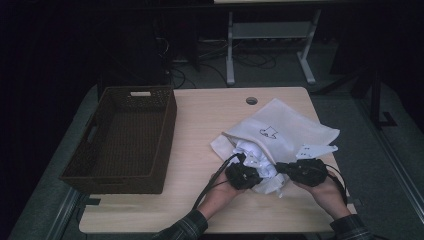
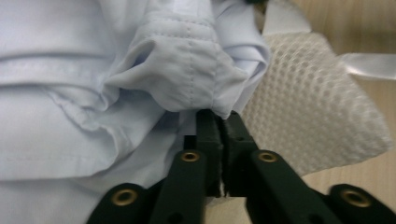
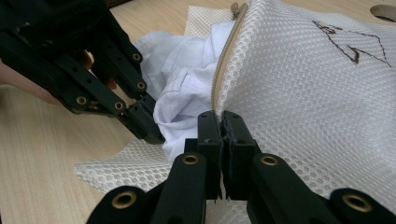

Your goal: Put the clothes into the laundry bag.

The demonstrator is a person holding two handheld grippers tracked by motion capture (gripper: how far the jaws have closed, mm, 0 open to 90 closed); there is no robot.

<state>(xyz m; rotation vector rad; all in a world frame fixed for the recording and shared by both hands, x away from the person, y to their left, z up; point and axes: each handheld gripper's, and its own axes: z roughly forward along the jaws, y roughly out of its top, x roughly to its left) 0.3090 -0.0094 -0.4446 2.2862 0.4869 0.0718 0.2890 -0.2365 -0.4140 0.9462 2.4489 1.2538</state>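
Gripping: left gripper (image 2: 223, 122) fingers clamp the crumpled white cotton shirt (image 2: 140, 79), half inside the bag on the bench (image 1: 200, 115).
Bracing: right gripper (image 3: 222, 122) fingers pinch the white mesh laundry bag (image 3: 317, 93) rim, holding its mouth open.

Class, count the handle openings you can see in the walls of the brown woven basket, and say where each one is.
2: one slot in the brown woven basket's far wall, one in its left wall. The near and right walls may hide others.
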